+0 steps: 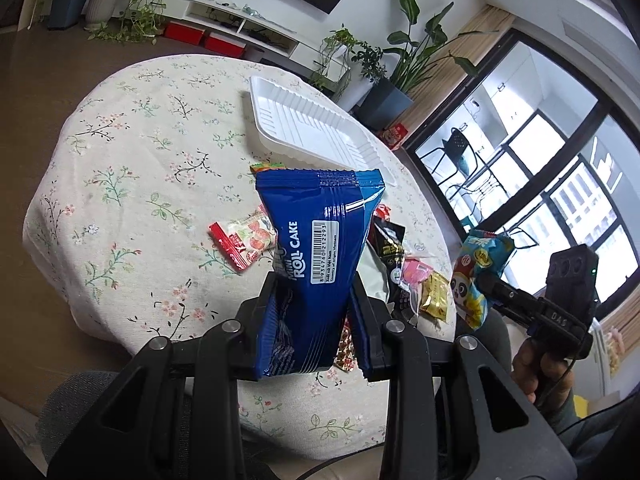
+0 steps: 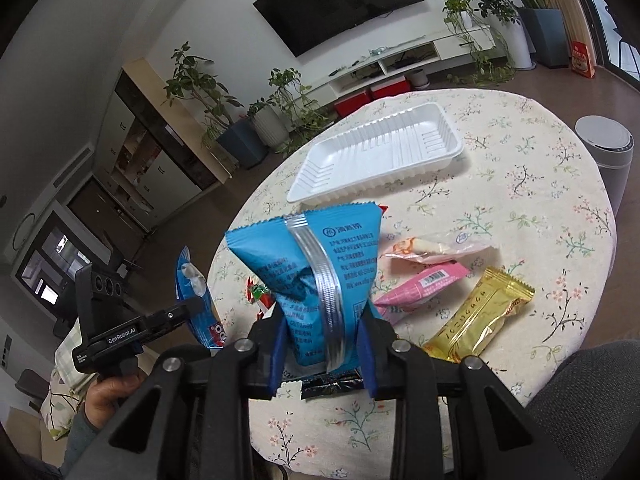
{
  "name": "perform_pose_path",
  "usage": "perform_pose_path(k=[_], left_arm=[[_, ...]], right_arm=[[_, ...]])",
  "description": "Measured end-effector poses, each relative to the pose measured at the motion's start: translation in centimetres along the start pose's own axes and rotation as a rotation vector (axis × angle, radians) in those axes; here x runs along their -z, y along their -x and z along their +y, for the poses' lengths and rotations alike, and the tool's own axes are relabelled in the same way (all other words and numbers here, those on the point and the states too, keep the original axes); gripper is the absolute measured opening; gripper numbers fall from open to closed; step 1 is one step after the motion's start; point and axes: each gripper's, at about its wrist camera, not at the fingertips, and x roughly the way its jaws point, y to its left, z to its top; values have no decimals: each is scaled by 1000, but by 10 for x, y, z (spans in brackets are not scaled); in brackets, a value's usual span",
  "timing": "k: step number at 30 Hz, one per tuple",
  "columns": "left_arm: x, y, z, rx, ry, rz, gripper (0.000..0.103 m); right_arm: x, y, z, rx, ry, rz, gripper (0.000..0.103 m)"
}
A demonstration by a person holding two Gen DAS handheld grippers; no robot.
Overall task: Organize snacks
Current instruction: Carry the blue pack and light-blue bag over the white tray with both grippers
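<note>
My left gripper [image 1: 314, 300] is shut on a dark blue mini roll cake packet [image 1: 320, 232], held upright above the table. My right gripper [image 2: 326, 324] is shut on a light blue snack bag [image 2: 316, 264] with a silver back seam, also lifted off the cloth. That same light blue bag [image 1: 478, 276], with a panda print, shows at the right of the left wrist view in the right gripper. The dark blue packet [image 2: 196, 300] shows at the left of the right wrist view. A white ribbed tray [image 2: 376, 156], also tray [image 1: 304, 128], lies beyond both, with nothing in it.
Loose snacks lie on the floral tablecloth [image 2: 540, 184]: a gold bar [image 2: 484, 316], a pink packet [image 2: 420, 288], a clear-wrapped snack [image 2: 436, 248], a red-and-white packet [image 1: 244, 240], a black packet [image 1: 390, 252]. A white bin [image 2: 606, 152] stands beside the round table. A hand [image 1: 532, 368] grips the right tool.
</note>
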Motion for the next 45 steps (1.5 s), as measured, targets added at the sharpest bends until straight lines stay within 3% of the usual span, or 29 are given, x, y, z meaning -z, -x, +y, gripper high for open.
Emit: perform_pose_path(k=[6, 11, 20, 26, 33, 45], left_arm=[[-9, 6, 0, 7, -6, -8, 30], [-42, -1, -1, 31, -16, 16, 30], [-151, -24, -22, -25, -130, 61, 30], [-217, -93, -41, -99, -170, 182, 30], [-236, -174, -45, -162, -152, 299, 30], [-234, -244, -29, -287, -163, 382, 30]], right_arm=[[-8, -3, -8, 15, -12, 14, 32], [-39, 6, -29, 16, -62, -5, 32], [-138, 0, -79, 123, -83, -20, 32], [-196, -58, -80, 151, -44, 73, 32], [-228, -137, -86, 191, -34, 202, 32], [-227, -201, -97, 310, 6, 307, 32]])
